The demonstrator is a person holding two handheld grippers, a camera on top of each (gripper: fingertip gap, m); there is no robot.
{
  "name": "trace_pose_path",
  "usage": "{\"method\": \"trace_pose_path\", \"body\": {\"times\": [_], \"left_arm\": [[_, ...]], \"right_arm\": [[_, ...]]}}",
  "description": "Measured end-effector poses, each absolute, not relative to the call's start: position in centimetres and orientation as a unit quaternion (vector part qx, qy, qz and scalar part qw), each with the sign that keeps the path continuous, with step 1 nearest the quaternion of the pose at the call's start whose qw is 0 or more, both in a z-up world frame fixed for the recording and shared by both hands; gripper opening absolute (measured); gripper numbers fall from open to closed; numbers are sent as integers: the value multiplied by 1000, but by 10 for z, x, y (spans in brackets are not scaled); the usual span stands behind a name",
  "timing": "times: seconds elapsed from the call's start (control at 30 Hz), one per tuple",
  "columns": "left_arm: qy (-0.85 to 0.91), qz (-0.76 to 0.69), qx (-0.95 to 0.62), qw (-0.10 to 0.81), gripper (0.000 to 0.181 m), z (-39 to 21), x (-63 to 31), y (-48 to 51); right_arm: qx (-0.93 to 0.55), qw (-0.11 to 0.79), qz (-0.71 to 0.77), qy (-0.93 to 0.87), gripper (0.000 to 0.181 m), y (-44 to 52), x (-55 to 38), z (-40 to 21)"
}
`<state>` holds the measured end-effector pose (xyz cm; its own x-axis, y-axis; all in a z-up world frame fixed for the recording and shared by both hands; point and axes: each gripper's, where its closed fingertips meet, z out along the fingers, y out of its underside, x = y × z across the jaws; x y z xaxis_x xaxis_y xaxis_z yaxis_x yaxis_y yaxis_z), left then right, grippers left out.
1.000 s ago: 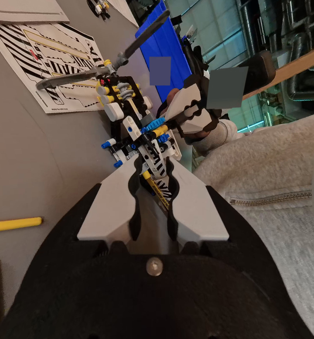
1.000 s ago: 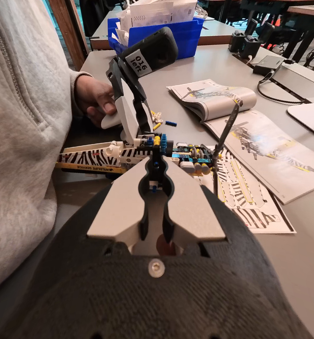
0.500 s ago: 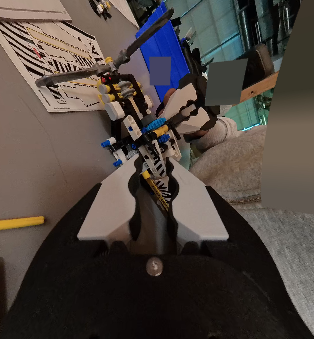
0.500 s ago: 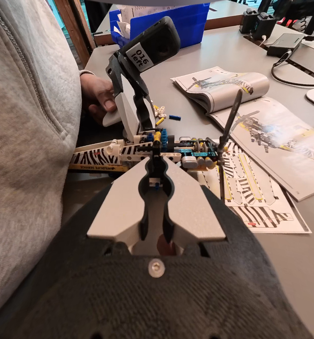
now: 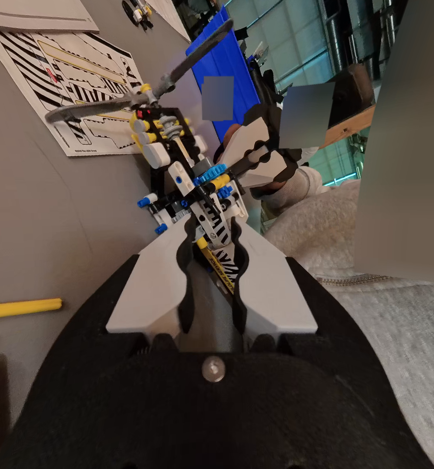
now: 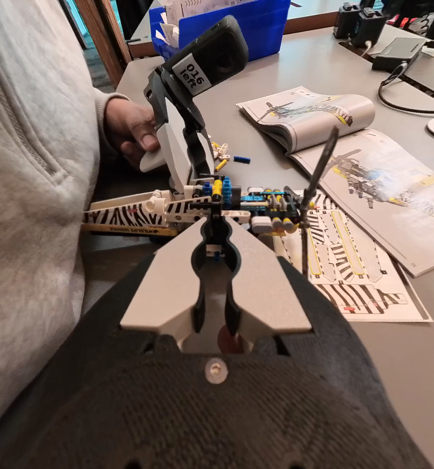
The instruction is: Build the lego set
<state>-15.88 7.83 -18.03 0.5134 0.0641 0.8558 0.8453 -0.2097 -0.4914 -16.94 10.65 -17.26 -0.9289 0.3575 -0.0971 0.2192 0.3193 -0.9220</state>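
Your left gripper point(image 5: 212, 225) hid the helicopter's striped tail point(image 5: 227, 269) where it ran between the jaws. The yellow rod point(image 5: 20, 307) was cut off at the picture's left edge.

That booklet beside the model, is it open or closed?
Open. The instruction booklet lies spread on the table, its left pages curled back in a roll, a printed page facing up.

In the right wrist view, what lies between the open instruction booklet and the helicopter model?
The zebra-striped sticker sheet lies flat on the table between the helicopter model and the open instruction booklet; the model's grey rotor blade stands over it.
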Motion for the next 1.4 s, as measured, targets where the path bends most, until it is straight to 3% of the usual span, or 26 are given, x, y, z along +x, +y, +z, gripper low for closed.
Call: {"method": "trace_pose_path", "body": {"times": [0.23,0.43,0.6,0.67,0.7,0.77,0.83,1.07,1.4], "left_arm": [[-348,-380,-650,558,39,-167,-165,67],[-338,-370,-578,644,38,-102,-163,65],[-274,-484,-575,600,42,-79,-105,105],[-255,-507,-561,602,35,-69,-93,109],[-250,-511,-554,608,29,-64,-91,108],[-252,-508,-554,609,39,-61,-88,107],[-251,-498,-574,599,33,-66,-82,110],[-247,-481,-598,591,40,-69,-74,113],[-259,-425,-640,586,35,-83,-83,116]], "right_arm": [[-197,122,527,-817,5,129,-169,-175],[-152,181,643,-729,4,121,-144,-107],[-97,195,721,-658,4,97,-119,-68],[-94,185,738,-642,5,94,-111,-63],[-100,178,742,-639,5,95,-110,-63],[-104,182,725,-656,4,97,-108,-71],[-98,188,718,-663,4,99,-103,-72],[-88,185,688,-696,5,101,-94,-79],[-98,181,638,-742,4,99,-99,-92]]}}
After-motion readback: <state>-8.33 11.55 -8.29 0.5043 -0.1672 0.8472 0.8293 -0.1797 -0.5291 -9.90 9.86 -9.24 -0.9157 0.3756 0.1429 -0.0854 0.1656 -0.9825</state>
